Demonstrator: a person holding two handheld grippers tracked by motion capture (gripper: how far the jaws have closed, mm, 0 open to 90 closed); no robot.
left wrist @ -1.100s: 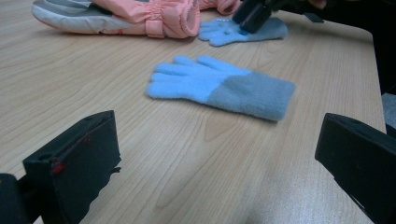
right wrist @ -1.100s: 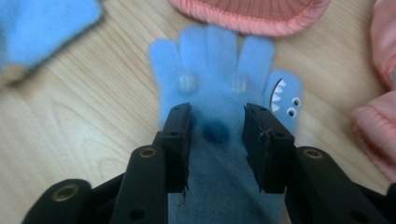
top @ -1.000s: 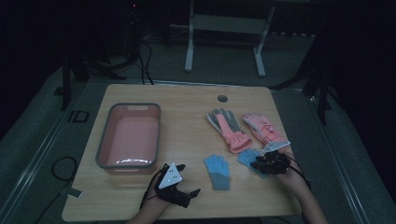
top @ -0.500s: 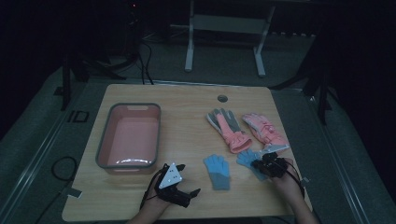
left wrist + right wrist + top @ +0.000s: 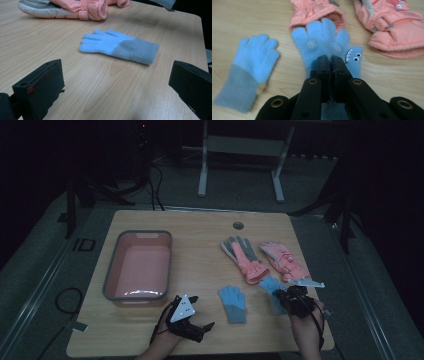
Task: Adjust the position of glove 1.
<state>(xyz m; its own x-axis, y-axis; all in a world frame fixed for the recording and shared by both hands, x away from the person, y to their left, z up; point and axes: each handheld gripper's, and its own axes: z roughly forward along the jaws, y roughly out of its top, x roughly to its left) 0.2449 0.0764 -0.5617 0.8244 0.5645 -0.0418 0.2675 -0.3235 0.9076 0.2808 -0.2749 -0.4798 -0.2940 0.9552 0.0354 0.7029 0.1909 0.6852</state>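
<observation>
The right tool (image 5: 329,58) has just closed and pinches the cuff of the blue monster-face glove (image 5: 322,40), whose fingers point away from it toward the pink ski gloves (image 5: 392,22). The pink tub (image 5: 140,265) lies well across the counter (image 5: 200,240), left of it. The left tool (image 5: 117,85) rests spread, facing the other blue glove (image 5: 117,46)

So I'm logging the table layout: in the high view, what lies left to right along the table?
Pink tub → left gripper → flat blue glove → grey-palmed pink glove → right gripper, shut on the second blue glove.
</observation>
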